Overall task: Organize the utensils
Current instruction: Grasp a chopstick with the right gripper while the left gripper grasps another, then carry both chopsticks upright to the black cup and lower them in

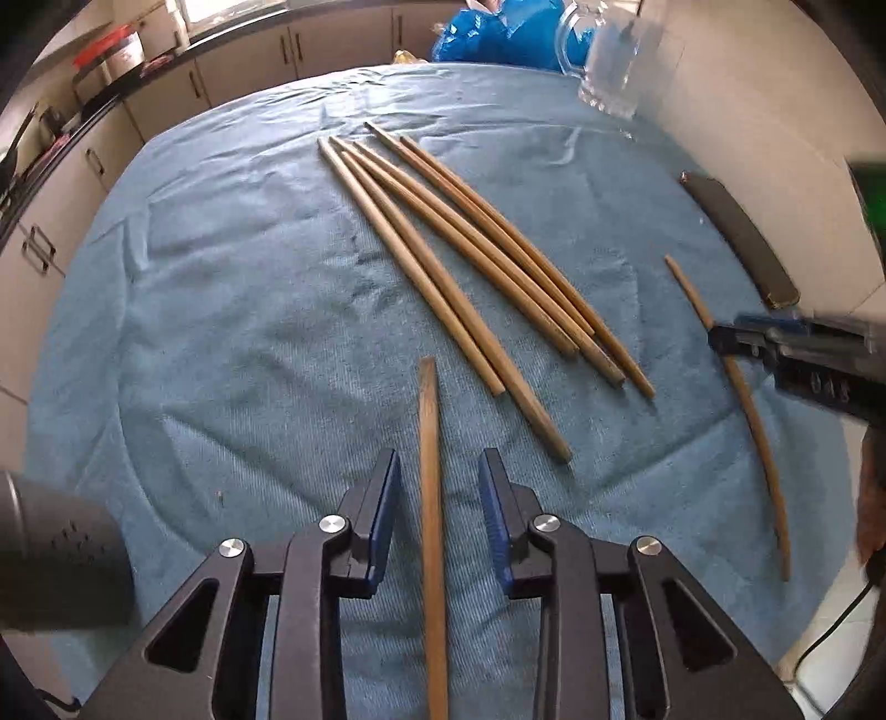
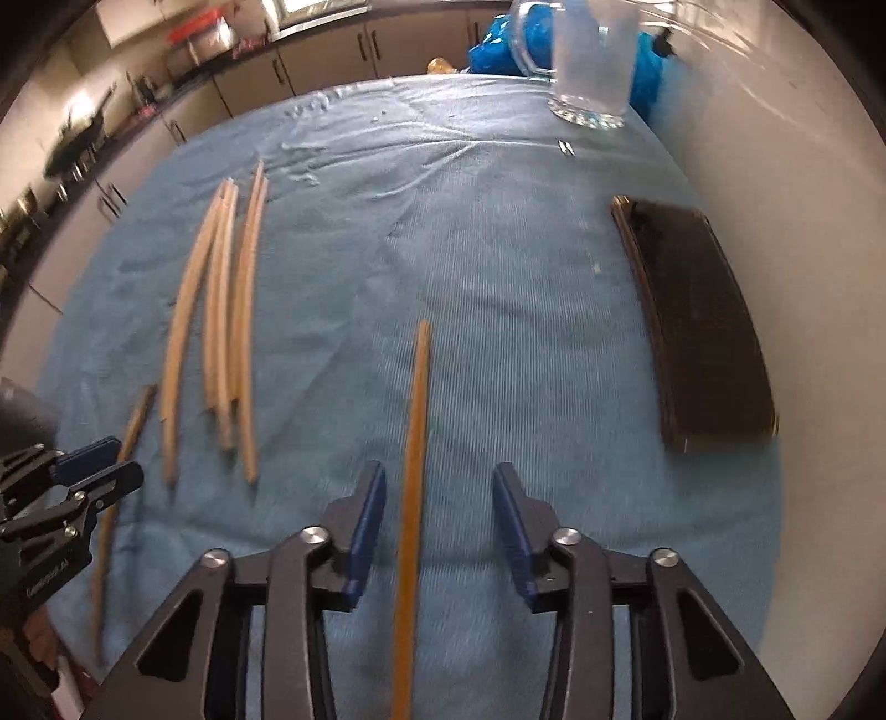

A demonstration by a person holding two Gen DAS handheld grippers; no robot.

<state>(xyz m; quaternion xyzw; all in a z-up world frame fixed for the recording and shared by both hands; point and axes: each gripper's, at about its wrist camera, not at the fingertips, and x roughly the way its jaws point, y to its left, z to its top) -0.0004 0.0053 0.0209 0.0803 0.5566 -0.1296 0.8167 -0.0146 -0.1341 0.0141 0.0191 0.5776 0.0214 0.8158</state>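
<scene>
Several wooden chopsticks [image 1: 470, 260] lie in a loose bundle on a blue cloth [image 1: 221, 310]; they also show in the right wrist view [image 2: 221, 327]. My left gripper [image 1: 439, 487] is open, with a single chopstick [image 1: 431, 498] lying between its fingers. My right gripper [image 2: 439, 498] is open, with another single chopstick [image 2: 414, 471] between its fingers. In the left wrist view the right gripper [image 1: 720, 338] sits over that chopstick [image 1: 758, 426]. In the right wrist view the left gripper [image 2: 105, 459] sits over its chopstick [image 2: 113, 509].
A clear glass mug [image 1: 614, 61] stands at the far right of the cloth, also in the right wrist view [image 2: 592, 61]. A dark flat case [image 2: 698, 327] lies by the right edge. A blue bag [image 1: 498, 33] sits behind. Kitchen cabinets [image 1: 277, 55] line the back.
</scene>
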